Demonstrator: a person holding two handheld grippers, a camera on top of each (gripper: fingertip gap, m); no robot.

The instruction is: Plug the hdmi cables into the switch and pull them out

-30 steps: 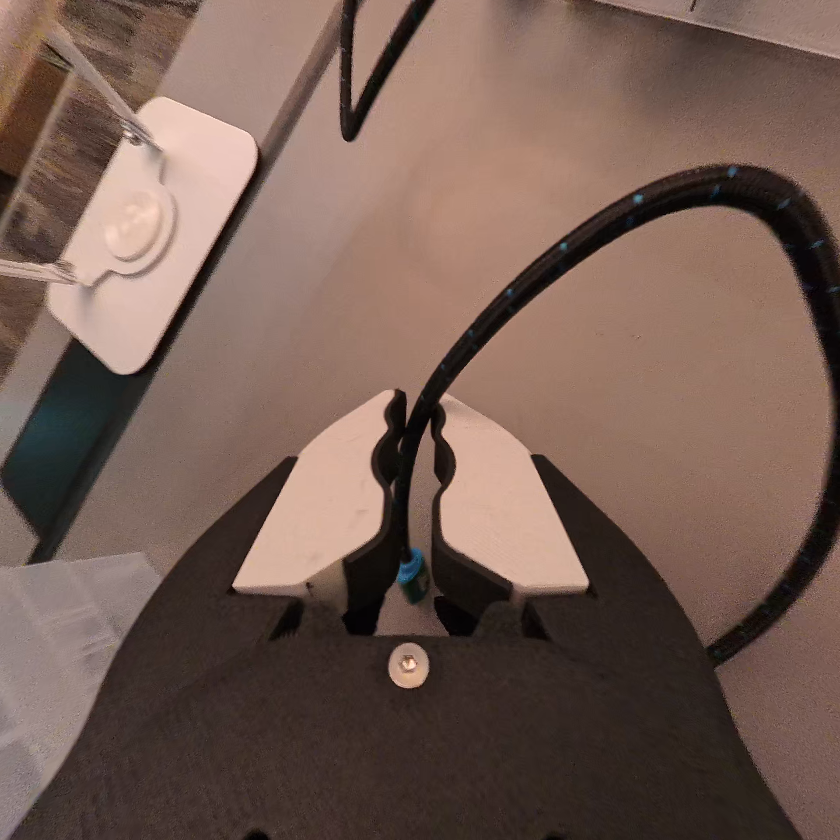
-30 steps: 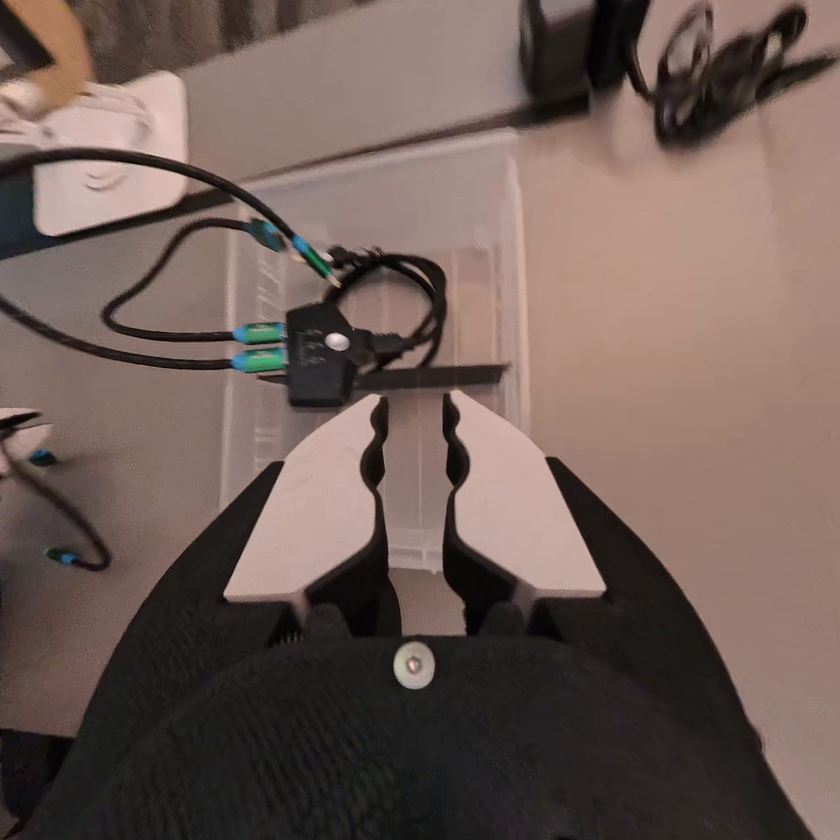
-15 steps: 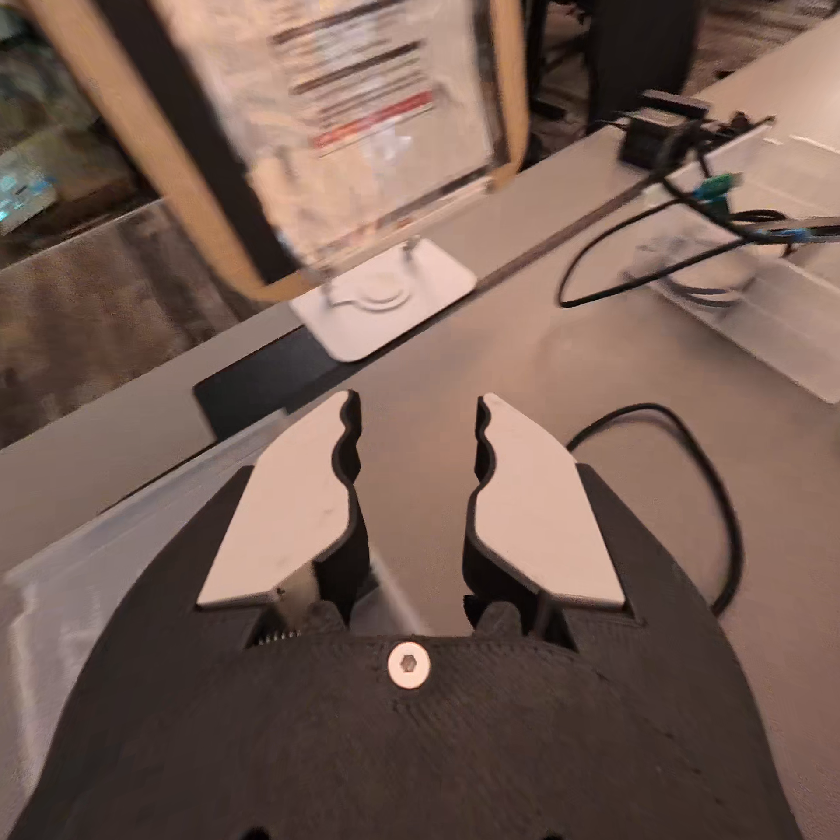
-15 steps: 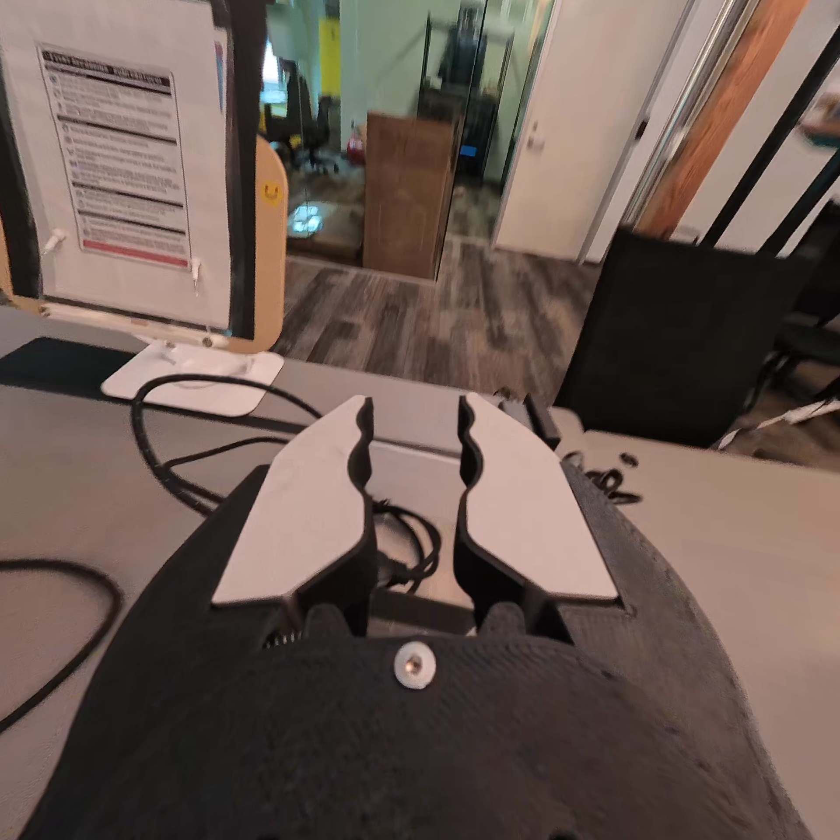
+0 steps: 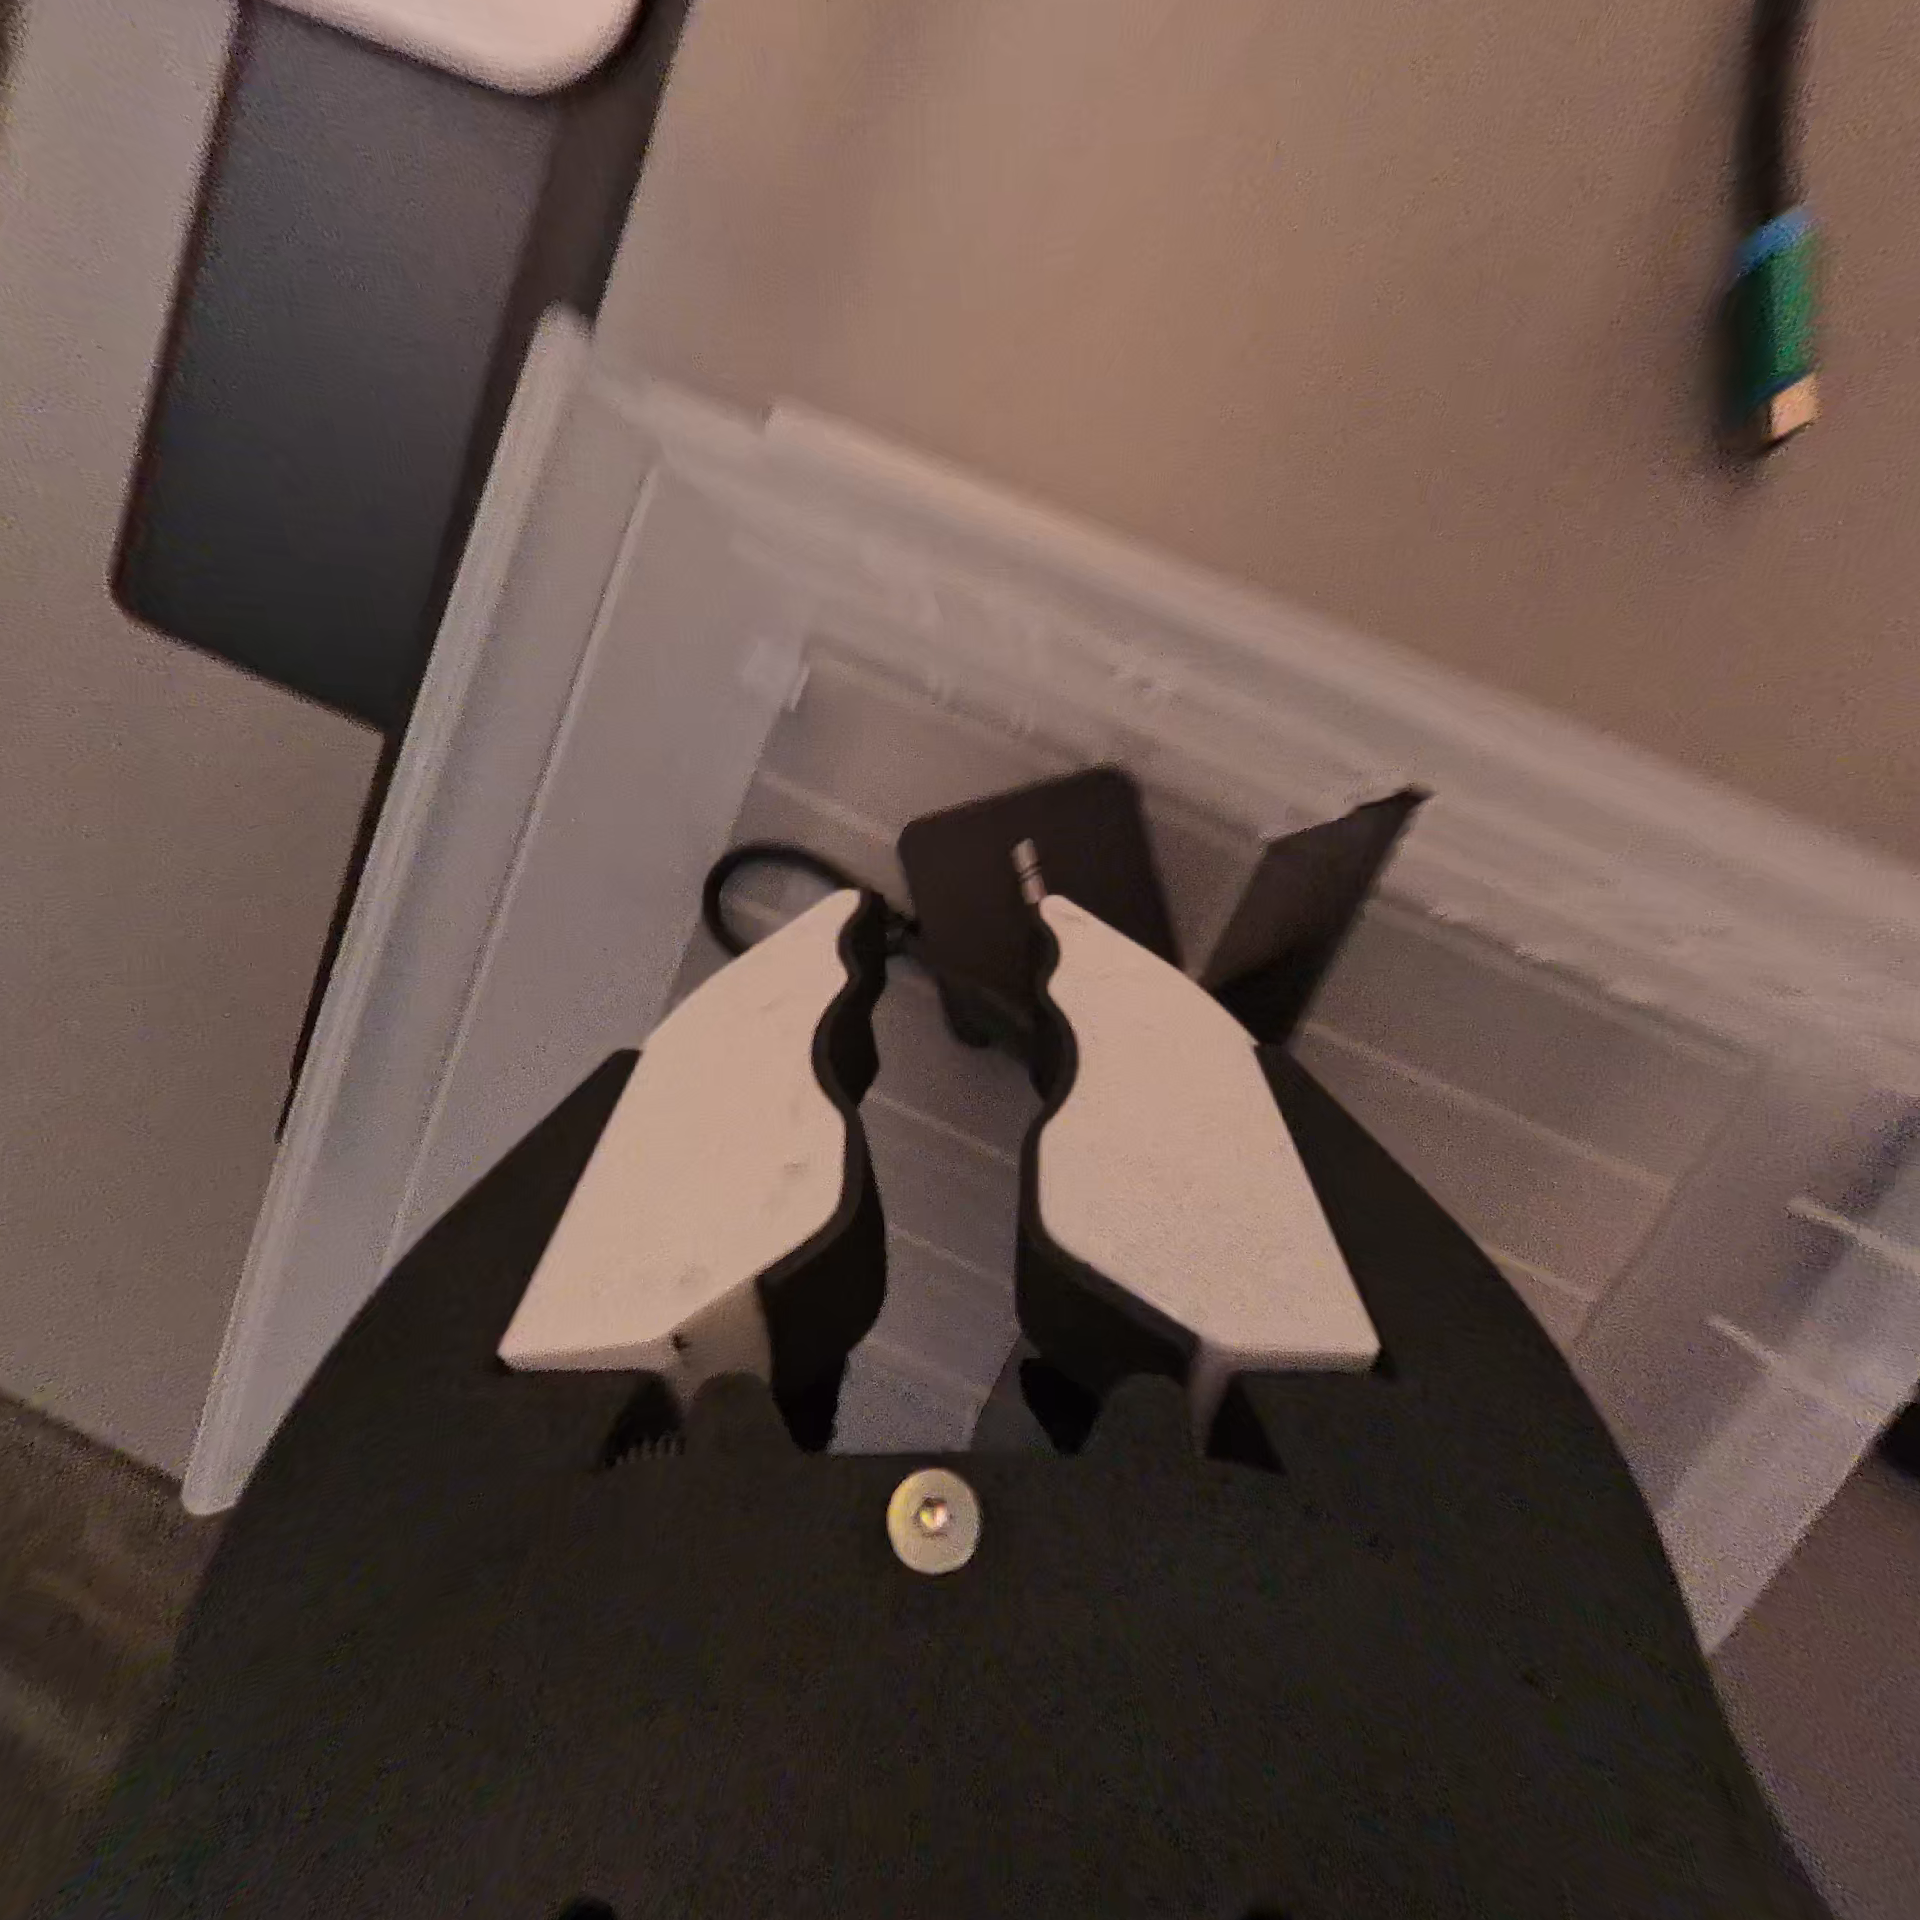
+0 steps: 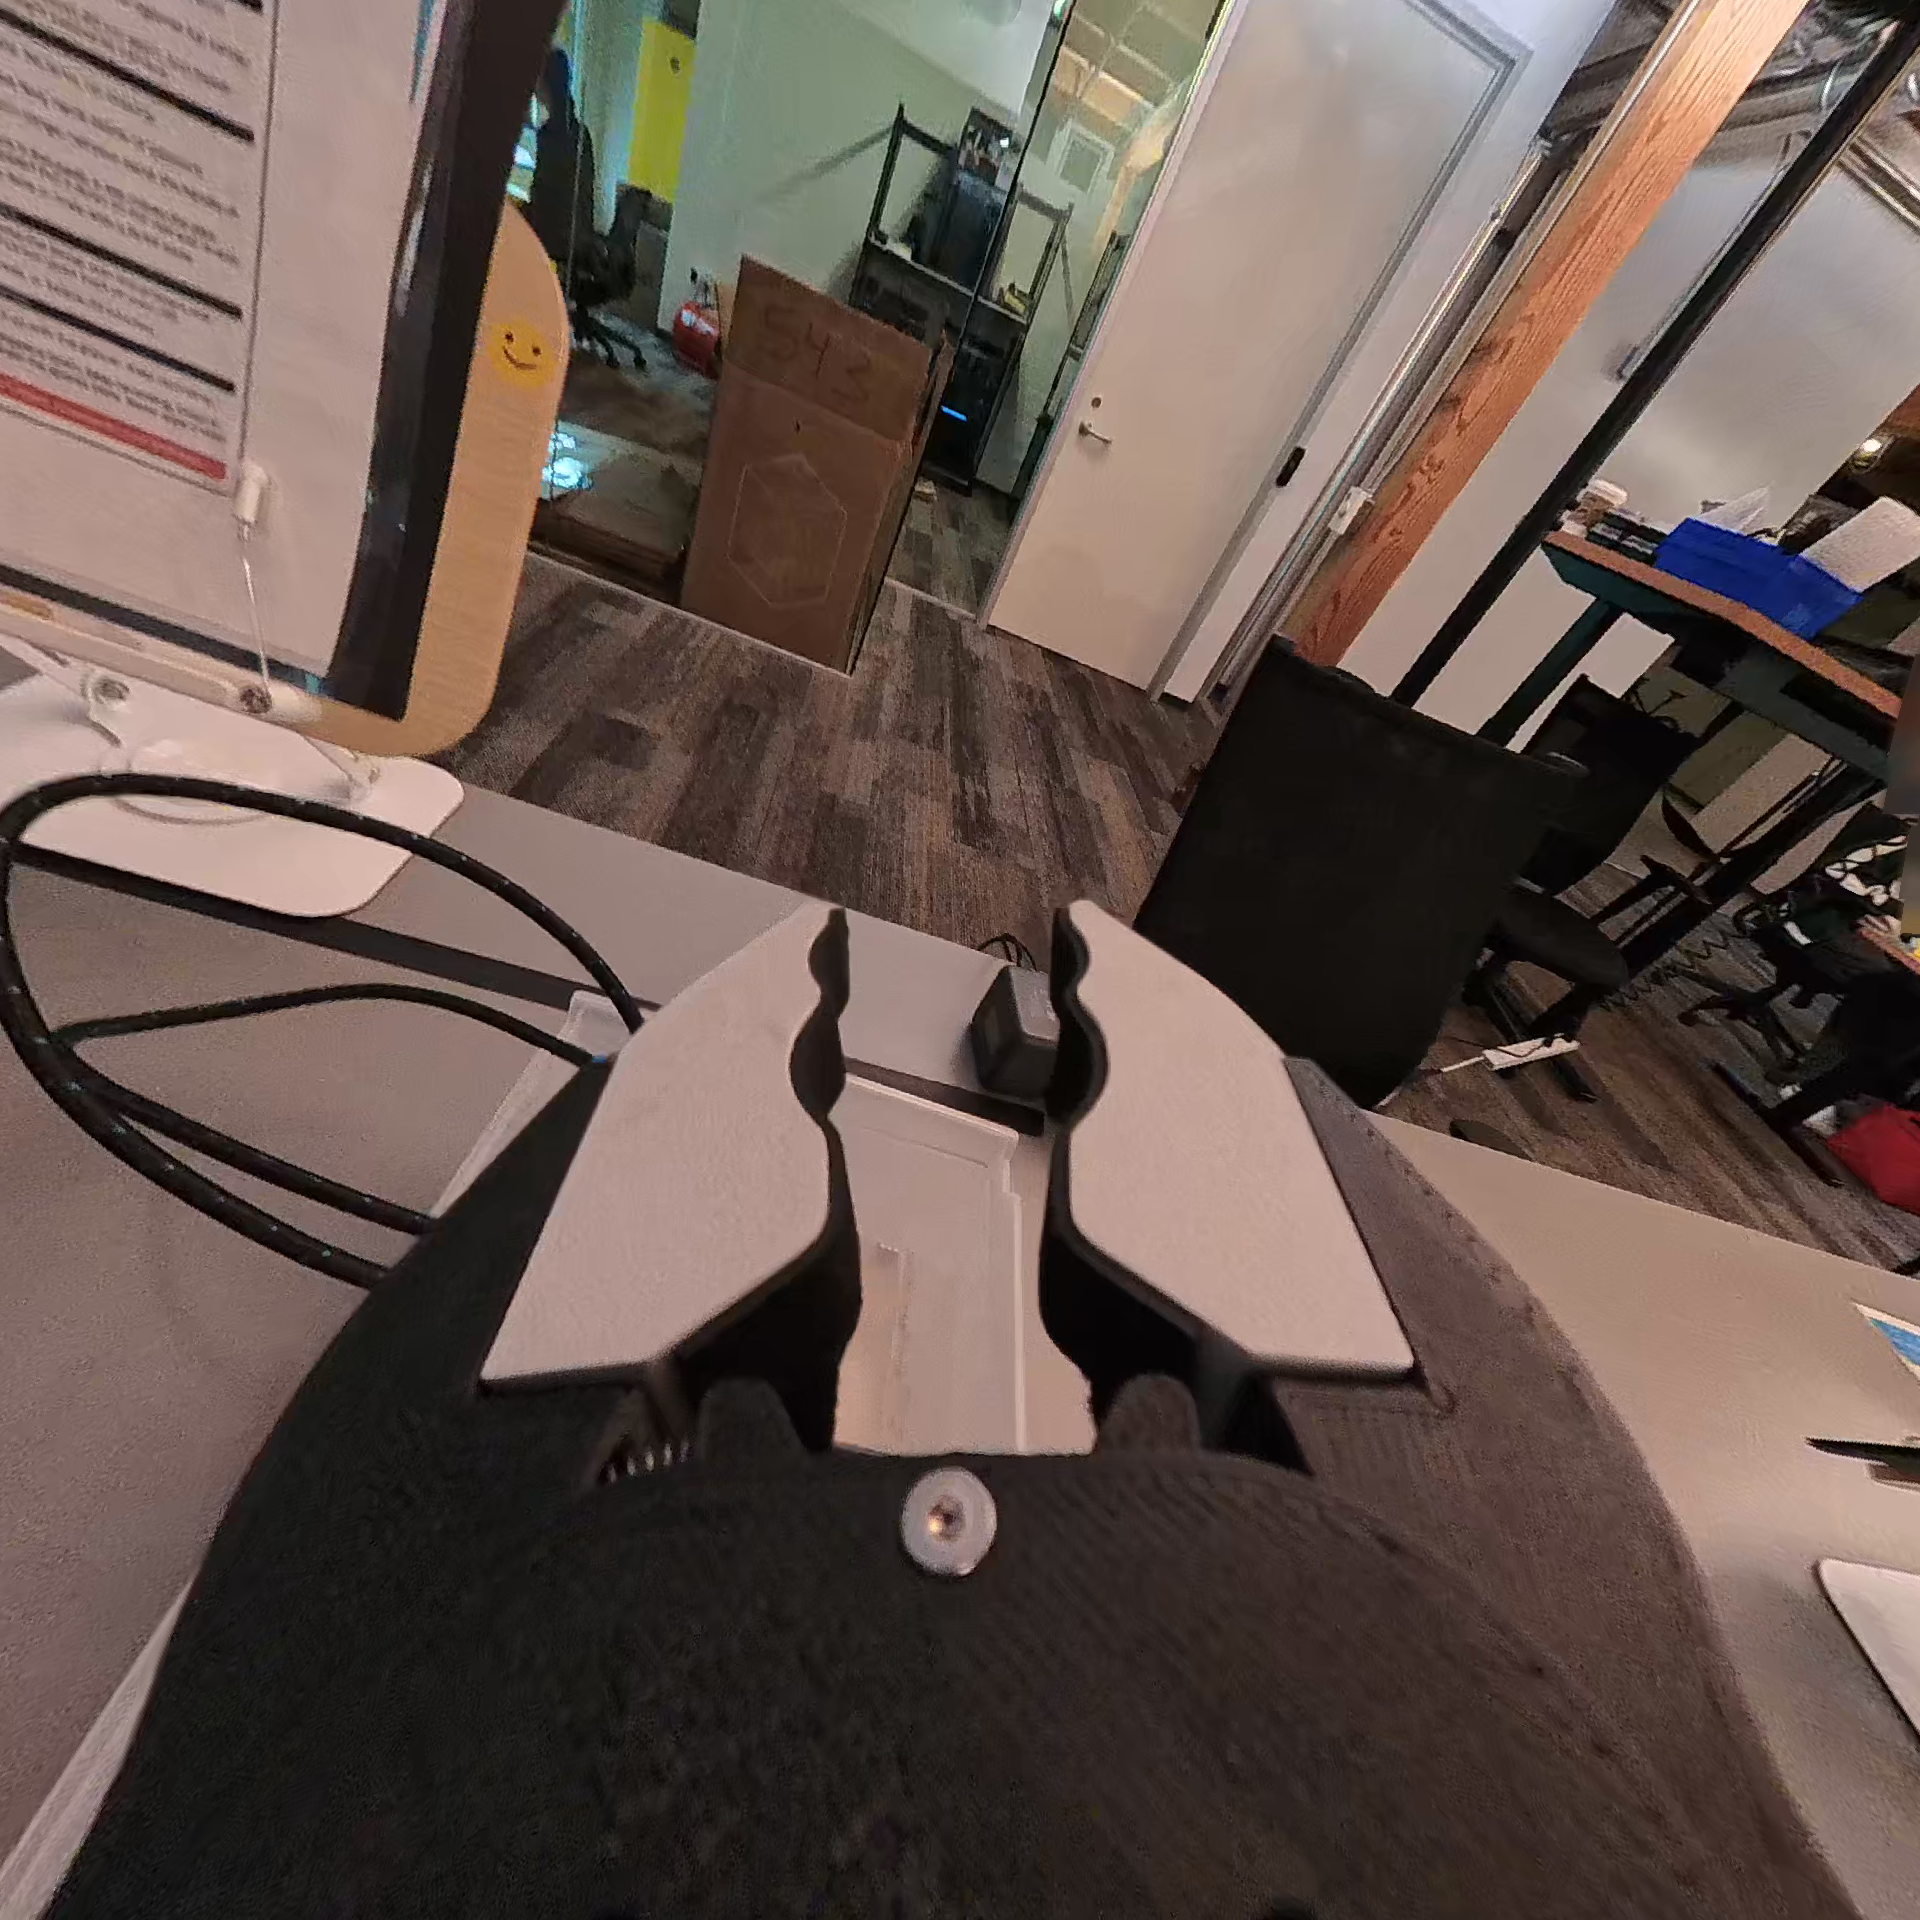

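Whereas one second ago the left tool pinched a black braided HDMI cable, it now stands open and empty over a clear plastic tray near the table edge. Just beyond its tips, inside that tray, lies the small black switch box. A loose green-and-blue HDMI plug rests on the grey table, well apart. Equally open and empty, the right tool now faces the room, with black braided cables on its left.

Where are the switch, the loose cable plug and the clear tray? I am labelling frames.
switch point(image 5: 1049, 894): left wrist view, on its black top face.
loose cable plug point(image 5: 1766, 322): left wrist view, on its green shell.
clear tray point(image 5: 1195, 665): left wrist view, on its far wall.
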